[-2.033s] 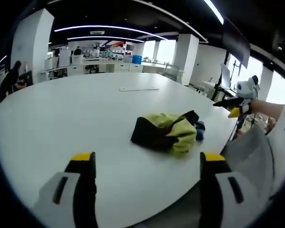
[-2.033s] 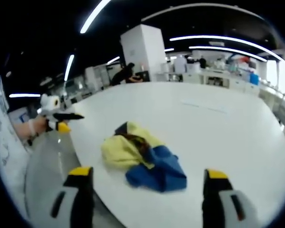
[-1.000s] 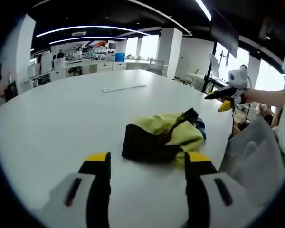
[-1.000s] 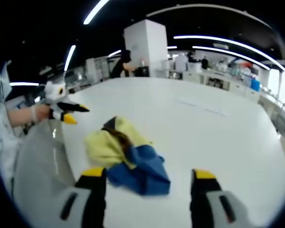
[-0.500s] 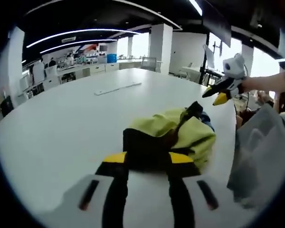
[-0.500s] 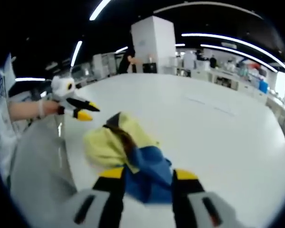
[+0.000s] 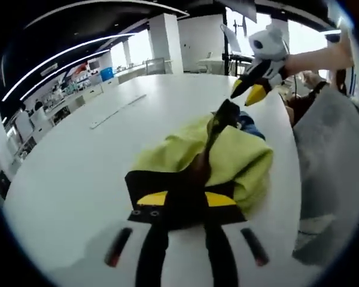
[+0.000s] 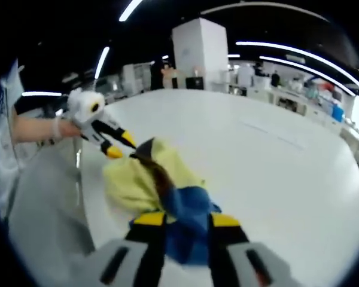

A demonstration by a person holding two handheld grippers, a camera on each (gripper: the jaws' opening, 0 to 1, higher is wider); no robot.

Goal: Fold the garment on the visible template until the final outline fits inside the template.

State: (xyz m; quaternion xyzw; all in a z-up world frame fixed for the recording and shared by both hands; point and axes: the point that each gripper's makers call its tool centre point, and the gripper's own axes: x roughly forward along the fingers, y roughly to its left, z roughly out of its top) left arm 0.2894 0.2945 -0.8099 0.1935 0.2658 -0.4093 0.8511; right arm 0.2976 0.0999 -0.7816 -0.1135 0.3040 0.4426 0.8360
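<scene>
Low in the left gripper view, the left gripper has its jaws pinched on the black edge of the crumpled yellow, black and blue garment lying on the white table. Likewise, in the right gripper view, the right gripper clamps the garment's blue part at lower centre.

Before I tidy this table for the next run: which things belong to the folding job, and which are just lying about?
Job:
- garment, crumpled
- left gripper, closing on its black part
- right gripper, closing on its blue part

Lying about:
- flat white strip on the table
</scene>
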